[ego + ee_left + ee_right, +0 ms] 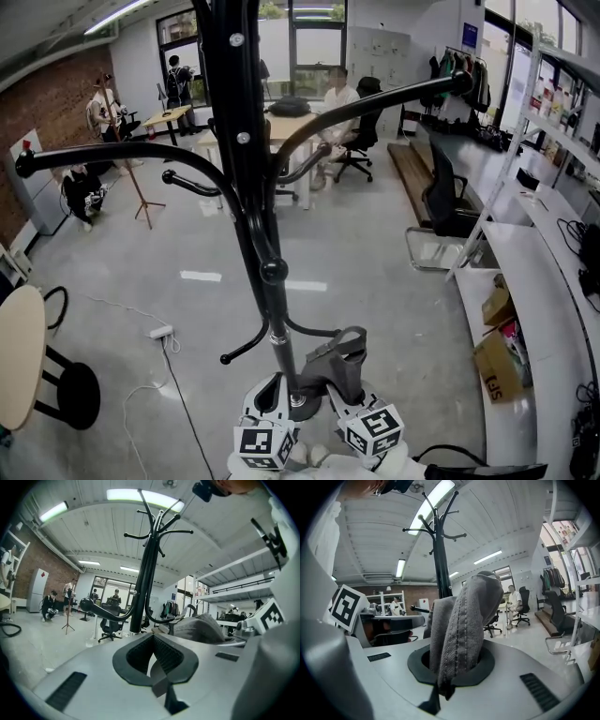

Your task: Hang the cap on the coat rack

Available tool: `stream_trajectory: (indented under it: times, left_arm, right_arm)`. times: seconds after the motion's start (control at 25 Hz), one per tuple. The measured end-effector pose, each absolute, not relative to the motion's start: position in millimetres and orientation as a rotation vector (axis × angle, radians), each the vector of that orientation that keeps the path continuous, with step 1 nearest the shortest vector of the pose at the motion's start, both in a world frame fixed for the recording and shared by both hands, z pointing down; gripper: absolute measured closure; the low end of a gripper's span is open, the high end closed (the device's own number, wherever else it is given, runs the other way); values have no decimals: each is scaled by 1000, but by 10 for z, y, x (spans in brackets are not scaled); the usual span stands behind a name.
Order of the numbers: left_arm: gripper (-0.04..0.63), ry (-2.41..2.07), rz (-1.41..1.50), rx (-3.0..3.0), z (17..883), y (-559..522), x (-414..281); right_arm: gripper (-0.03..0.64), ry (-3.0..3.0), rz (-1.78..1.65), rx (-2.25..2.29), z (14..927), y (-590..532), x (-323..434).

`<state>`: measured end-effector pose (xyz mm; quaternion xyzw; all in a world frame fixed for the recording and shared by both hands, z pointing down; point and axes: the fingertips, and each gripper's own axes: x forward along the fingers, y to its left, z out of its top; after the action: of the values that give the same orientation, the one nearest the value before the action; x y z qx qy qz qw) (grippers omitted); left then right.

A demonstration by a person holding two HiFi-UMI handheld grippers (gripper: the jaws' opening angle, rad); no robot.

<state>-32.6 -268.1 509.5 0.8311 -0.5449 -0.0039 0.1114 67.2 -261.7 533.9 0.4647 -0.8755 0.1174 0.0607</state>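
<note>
Right gripper (444,679): its jaws pinch a fold of the grey cap (464,620), which stands up out of them. In the head view it sits at bottom centre.
Left gripper (157,677): jaws drawn together at the tips with nothing between them. It sits just left of the pole foot, near the cap but not touching it.
Cap's place: low against the foot of the coat rack (246,187), just right of the pole and under the lowest right hook (317,330). It hangs on no hook.
Progress: by my reading the pick-up is done. Lifting the cap and slipping it over a hook remains.
Hooks on offer: a short lower hook (228,356) curls to the left, and the long upper arms reach toward the upper left and upper right.
In the way: the pole is right in front of both grippers, and the low hooks crowd the cap, so a lift may snag there.
Floor nearby: a power strip (161,331) with its cable lies left of centre. A round table (19,361) and a black stool (73,394) are at the left edge.
Right side: cardboard boxes (497,354) sit under a white counter (539,291).
Far: a seated person (336,105) at a desk, top centre, and more people by the brick wall, upper left.
</note>
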Motion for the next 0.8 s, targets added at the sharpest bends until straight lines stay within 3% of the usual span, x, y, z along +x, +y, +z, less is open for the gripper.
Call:
stream_trajectory:
  times: [0.8]
  left_arm:
    - [594,-1665,-9,2373,5178,-2758,-567]
  right_arm:
    - [603,-2674,591,1196,5698,-2978,328]
